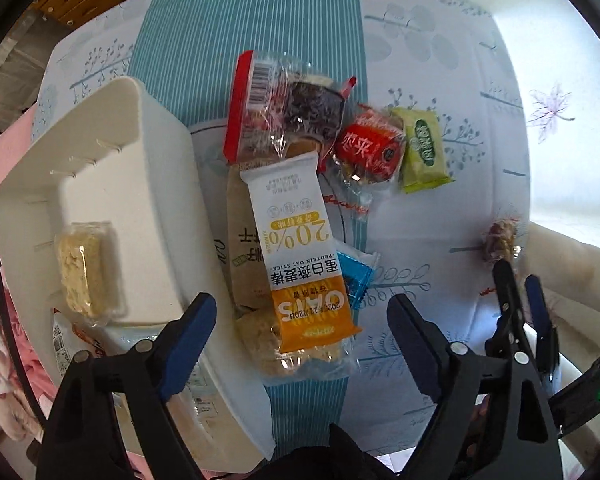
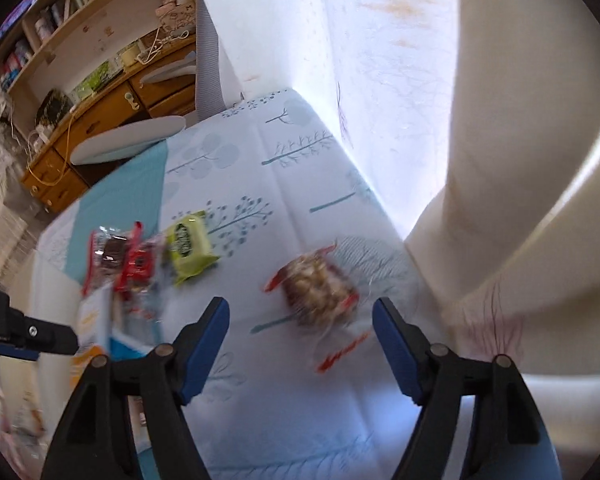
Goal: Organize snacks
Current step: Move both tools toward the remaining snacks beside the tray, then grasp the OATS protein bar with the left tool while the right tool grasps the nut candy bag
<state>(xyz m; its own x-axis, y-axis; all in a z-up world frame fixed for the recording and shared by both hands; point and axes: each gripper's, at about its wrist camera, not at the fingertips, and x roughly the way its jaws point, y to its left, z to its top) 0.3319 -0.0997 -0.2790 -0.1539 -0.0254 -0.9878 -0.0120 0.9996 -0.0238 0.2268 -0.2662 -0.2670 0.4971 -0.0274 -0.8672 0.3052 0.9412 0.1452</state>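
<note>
Presently, on the patterned tablecloth (image 1: 440, 60), by the window side:

Item — nut snack (image 2: 320, 292), clear wrapper with red ends, lying alone and well apart from the main heap. It sits just ahead of the right gripper (image 2: 300, 344), between the lines of its two fingers and a little toward the right one. Its long axis looks to run slantwise across the gripper's opening, though the picture is blurred and I can't be sure. Jaws spread wide, nothing in them.

Item — left gripper (image 1: 300, 344), likewise spread wide and empty, poised over the heap: oat bar (image 1: 300, 248) on top, green packet (image 1: 424, 150) and red packet (image 1: 370, 148) beyond.

Item — white bin (image 1: 100, 208), to the left of the heap, one pale snack (image 1: 86, 268) already inside.

Judgement — the right gripper is much the nearer to the stray nut snack, which in the left wrist view lies far off to the right (image 1: 500, 240). A short reach forward and down, closing across its narrower width, would seem to take it.
</note>
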